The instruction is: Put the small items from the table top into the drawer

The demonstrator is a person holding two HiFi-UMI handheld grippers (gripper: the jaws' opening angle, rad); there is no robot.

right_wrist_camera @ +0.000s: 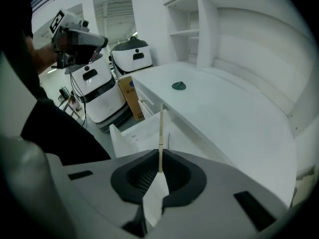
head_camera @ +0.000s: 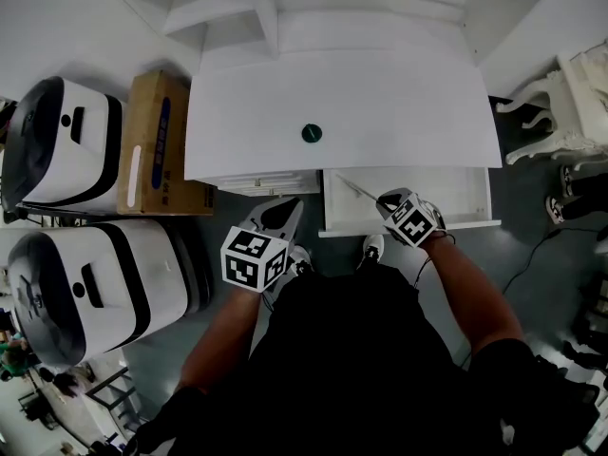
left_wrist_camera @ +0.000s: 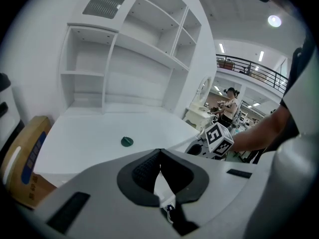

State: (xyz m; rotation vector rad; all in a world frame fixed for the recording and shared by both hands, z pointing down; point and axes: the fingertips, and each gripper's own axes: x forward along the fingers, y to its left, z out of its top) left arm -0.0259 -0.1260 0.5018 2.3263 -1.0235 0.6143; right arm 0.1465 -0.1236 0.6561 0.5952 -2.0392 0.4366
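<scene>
step: the stick (head_camera: 359,190) looks about to go into the open drawer (head_camera: 446,196) — best to tip it flatter, bring it low over the drawer floor and clear of the front wall, and only then ease the grip off, so it neither bounces nor rolls out.
left tongs (head_camera: 282,213): lower middle of the head view, just short of the bench (head_camera: 380,93) edge; pads pressed together with nothing between them.
disc (head_camera: 312,133): small, dark green, alone on the bench top at mid-frame, well apart from both tongs — I judge it the next thing to fetch.
stick: thin and pale, slanting up-left from the right tongs over the drawer's left part; whether its tip touches the drawer I cannot tell.
right tongs (head_camera: 385,200): nearly closed, pinching the stick's lower end between the pads.
drawer: pulled out under the bench's right half, white inside.
</scene>
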